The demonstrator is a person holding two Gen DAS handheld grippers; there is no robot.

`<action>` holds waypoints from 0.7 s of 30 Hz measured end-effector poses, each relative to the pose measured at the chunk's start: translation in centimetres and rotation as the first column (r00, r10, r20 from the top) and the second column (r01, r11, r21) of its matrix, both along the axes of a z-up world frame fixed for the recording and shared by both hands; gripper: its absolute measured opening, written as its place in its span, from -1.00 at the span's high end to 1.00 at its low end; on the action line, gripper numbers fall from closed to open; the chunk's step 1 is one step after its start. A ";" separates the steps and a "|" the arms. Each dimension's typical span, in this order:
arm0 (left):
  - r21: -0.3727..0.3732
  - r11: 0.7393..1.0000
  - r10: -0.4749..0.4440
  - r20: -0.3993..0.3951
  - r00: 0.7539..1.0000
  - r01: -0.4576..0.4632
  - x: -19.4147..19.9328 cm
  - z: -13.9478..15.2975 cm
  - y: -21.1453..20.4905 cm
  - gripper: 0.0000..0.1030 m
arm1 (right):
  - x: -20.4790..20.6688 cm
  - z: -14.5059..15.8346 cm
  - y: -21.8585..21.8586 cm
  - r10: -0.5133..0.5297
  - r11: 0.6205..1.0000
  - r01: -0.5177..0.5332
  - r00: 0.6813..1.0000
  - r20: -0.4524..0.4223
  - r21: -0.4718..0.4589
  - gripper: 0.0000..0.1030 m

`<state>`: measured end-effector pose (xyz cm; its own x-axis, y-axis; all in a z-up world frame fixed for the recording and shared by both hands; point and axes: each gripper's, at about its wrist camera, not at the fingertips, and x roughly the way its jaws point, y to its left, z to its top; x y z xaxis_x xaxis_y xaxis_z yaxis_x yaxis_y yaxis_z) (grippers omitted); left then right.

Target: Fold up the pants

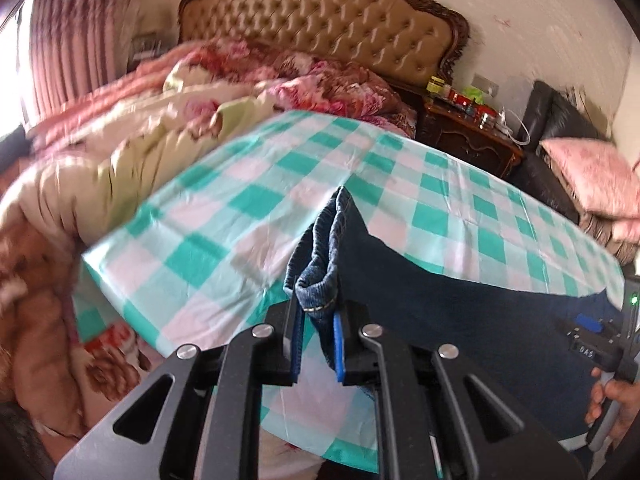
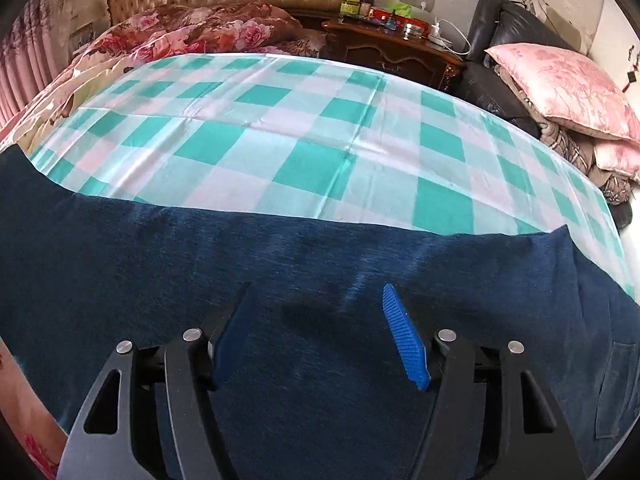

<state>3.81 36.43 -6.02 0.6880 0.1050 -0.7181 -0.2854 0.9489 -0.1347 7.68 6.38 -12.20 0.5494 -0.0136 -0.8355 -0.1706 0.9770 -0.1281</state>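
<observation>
Left claw [image 1: 317, 320]: narrow, clamped on a bunched hem of the pants [image 1: 420, 292], stitched cuff edge pinched between the blue pads [image 1: 338, 344]. Fabric rises from the grip in a folded ridge, then runs off right as a dark blue sheet.

Right claw [image 2: 316, 336]: spread wide, gripping nothing, hovering over the pants [image 2: 280, 264]; whether the pads [image 2: 404, 336] touch the cloth, cannot tell. A back pocket [image 2: 616, 388] shows at far right.

Pants lie flat across the near edge of the checked cloth [image 2: 304, 132], green and white, covering the surface. A hand [image 1: 616, 408] holding the other claw's grip shows at the left view's lower right.

Behind: bed with floral quilt [image 2: 208, 36], tufted headboard [image 1: 332, 20], dark nightstand [image 2: 392, 48], pink pillow [image 2: 560, 88].
</observation>
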 end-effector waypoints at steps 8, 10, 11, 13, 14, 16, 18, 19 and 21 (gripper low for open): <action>0.379 0.913 -0.165 0.006 0.986 0.150 0.4 5.3 -11.8 0.77 | -0.6 1.5 -5.3 -0.033 0.984 0.042 0.998 -0.051 0.175 -0.22; 0.458 0.863 -0.245 0.010 0.969 0.214 0.1 6.0 -16.7 0.77 | -0.9 2.2 -7.4 -0.056 0.970 0.069 0.996 -0.062 0.233 -0.22; 0.494 0.831 -0.297 0.007 0.955 0.255 -0.2 5.9 -19.9 0.77 | -1.1 2.6 -9.1 -0.076 0.956 0.095 0.994 -0.077 0.278 -0.22; 0.553 0.765 -0.391 -0.008 0.921 0.329 -1.1 5.0 -25.9 0.77 | -1.4 3.0 -12.0 -0.108 0.924 0.142 0.988 -0.115 0.356 -0.22; 0.585 0.712 -0.462 -0.026 0.886 0.388 -1.9 3.5 -30.1 0.77 | -1.7 3.1 -13.9 -0.136 0.903 0.179 0.981 -0.137 0.390 -0.22; 0.594 0.654 -0.542 -0.064 0.838 0.469 -3.2 0.6 -35.3 0.77 | -2.4 3.1 -16.5 -0.173 0.881 0.225 0.972 -0.159 0.417 -0.22; 0.583 0.618 -0.589 -0.102 0.802 0.528 -4.2 -2.3 -38.7 0.77 | -3.2 3.0 -18.9 -0.199 0.862 0.259 0.964 -0.179 0.435 -0.22; 0.589 0.596 -0.606 -0.116 0.787 0.546 -4.7 -3.7 -40.0 0.77 | -3.5 2.9 -19.7 -0.206 0.860 0.268 0.961 -0.184 0.435 -0.22; 0.639 0.547 -0.604 -0.145 0.783 0.541 -5.5 -6.1 -41.9 0.63 | -4.1 2.5 -21.1 -0.212 0.857 0.280 0.957 -0.199 0.432 -0.22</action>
